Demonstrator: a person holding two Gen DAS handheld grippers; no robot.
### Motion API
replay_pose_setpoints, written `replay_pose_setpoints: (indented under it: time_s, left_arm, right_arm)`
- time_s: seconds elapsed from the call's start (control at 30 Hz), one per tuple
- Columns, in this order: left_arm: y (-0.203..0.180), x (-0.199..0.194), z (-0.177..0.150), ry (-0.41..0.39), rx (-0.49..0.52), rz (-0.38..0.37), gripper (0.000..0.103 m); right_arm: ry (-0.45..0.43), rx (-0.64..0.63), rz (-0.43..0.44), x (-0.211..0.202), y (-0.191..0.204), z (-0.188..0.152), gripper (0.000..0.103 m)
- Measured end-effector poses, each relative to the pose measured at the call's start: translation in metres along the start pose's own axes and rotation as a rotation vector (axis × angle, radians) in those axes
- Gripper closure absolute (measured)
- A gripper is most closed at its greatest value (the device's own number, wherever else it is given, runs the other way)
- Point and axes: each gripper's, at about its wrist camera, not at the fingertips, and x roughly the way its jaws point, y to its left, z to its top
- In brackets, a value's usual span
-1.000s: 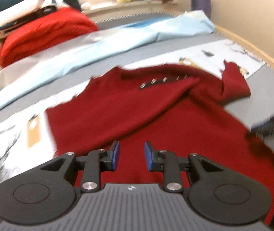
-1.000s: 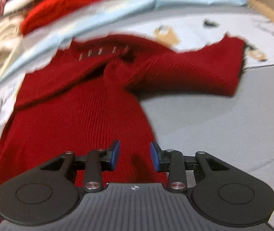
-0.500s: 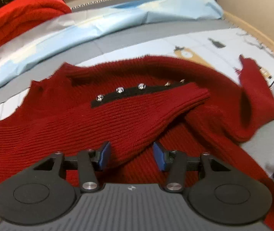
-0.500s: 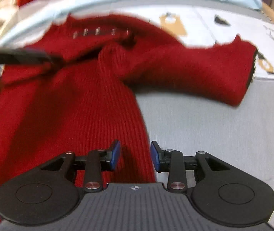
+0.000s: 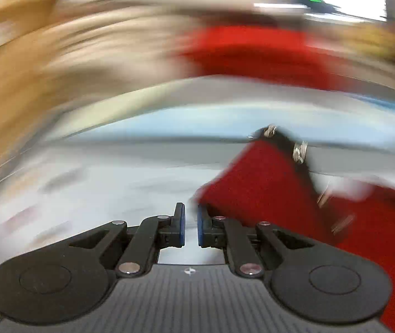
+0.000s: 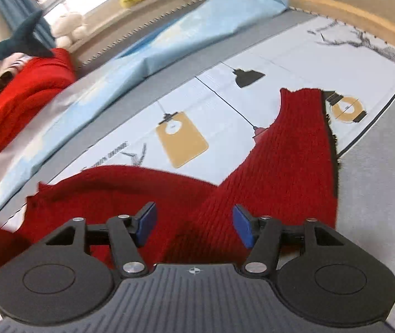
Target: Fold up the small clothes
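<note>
A dark red knit sweater (image 6: pixel 280 166) lies spread on the bed, its sleeve (image 6: pixel 302 105) reaching toward the far right. My right gripper (image 6: pixel 194 227) hovers just above the sweater where the sleeve joins the body. Its jaws are opening, and the knit lies under the gap with neither pad pressing on it. The left wrist view is heavily blurred. There my left gripper (image 5: pixel 191 227) is shut, pinching a corner of the sweater (image 5: pixel 266 188) at its fingertips. The sweater's black snap placket (image 5: pixel 300 152) rises up beside it.
A bright red knit pile (image 6: pixel 17 102) and a plush shark (image 6: pixel 17 41) sit at the far left. A light blue sheet (image 6: pixel 197 27) crosses the back. Under the sweater lies a printed sheet (image 6: pixel 180 138) on the grey mattress (image 6: pixel 377 194). A wooden bed rim (image 6: pixel 349 14) curves at right.
The left gripper's jaws closed at the sweater's edge and its view swung fast, now blurred. The right gripper moved toward the sleeve, rolled, and its jaws widened.
</note>
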Motion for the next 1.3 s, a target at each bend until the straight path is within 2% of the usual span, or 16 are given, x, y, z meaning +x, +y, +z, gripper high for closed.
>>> replay_pose_setpoints:
  time_s: [0.07,0.1,0.17,0.27,0.37,0.43,0.5,0.6,0.63,0.7,0.77,0.87,0.93,1.0,1.13,1.3]
  left_arm:
    - [0.068,0.017,-0.005,0.088,-0.174,0.282,0.092]
    - [0.09,0.016,-0.011,0.107,-0.263,0.298,0.092]
    - [0.098,0.01,-0.021,0.121,-0.355,0.206,0.089]
    - [0.058,0.011,-0.021,0.163,-0.338,-0.014,0.082]
    - [0.003,0.007,-0.015,0.123,-0.17,-0.147,0.08]
    - [-0.019,-0.001,-0.018,0.084,-0.102,-0.169,0.08]
    - [-0.027,-0.005,-0.019,0.074,-0.068,-0.213,0.08]
    - [-0.045,-0.01,-0.022,0.075,-0.028,-0.261,0.08]
    - [-0.049,-0.01,-0.024,0.078,-0.007,-0.271,0.079]
    - [-0.058,-0.008,-0.029,0.084,0.034,-0.275,0.077]
    - [-0.062,-0.005,-0.032,0.096,0.056,-0.268,0.075]
    - [-0.062,0.001,-0.037,0.122,0.044,-0.281,0.075]
    - [-0.061,0.003,-0.037,0.141,0.027,-0.291,0.075]
    - [-0.061,0.003,-0.038,0.156,0.024,-0.302,0.075]
    - [-0.066,0.001,-0.04,0.162,0.047,-0.298,0.072]
    - [-0.066,0.004,-0.04,0.167,0.048,-0.291,0.071]
  right_arm:
    - [0.026,-0.025,-0.059,0.014,0.005,0.002,0.041]
    - [0.039,-0.046,-0.098,0.021,0.007,0.003,0.041]
    - [0.057,-0.096,-0.186,0.032,0.01,0.001,0.041]
    - [0.061,-0.145,-0.249,0.039,0.012,-0.004,0.045]
    - [0.043,-0.17,-0.28,0.042,0.011,-0.005,0.09]
    - [0.008,-0.135,-0.253,0.038,0.006,-0.001,0.092]
    - [-0.12,-0.077,-0.193,0.016,0.002,0.01,0.093]
    - [-0.472,-0.026,-0.077,-0.038,-0.007,0.021,0.093]
    - [-0.532,-0.015,-0.069,-0.046,-0.012,0.02,0.093]
    - [-0.494,0.035,-0.168,-0.037,-0.029,0.016,0.093]
    - [-0.314,0.157,-0.27,-0.008,-0.059,0.009,0.093]
    - [-0.148,0.296,-0.253,0.016,-0.094,-0.001,0.087]
    - [-0.163,0.243,-0.214,0.015,-0.095,0.006,0.08]
    - [-0.191,0.17,-0.176,0.015,-0.091,0.017,0.063]
    - [-0.18,-0.006,-0.15,0.03,-0.08,0.04,0.06]
    - [-0.198,-0.155,-0.227,0.048,-0.069,0.057,0.06]
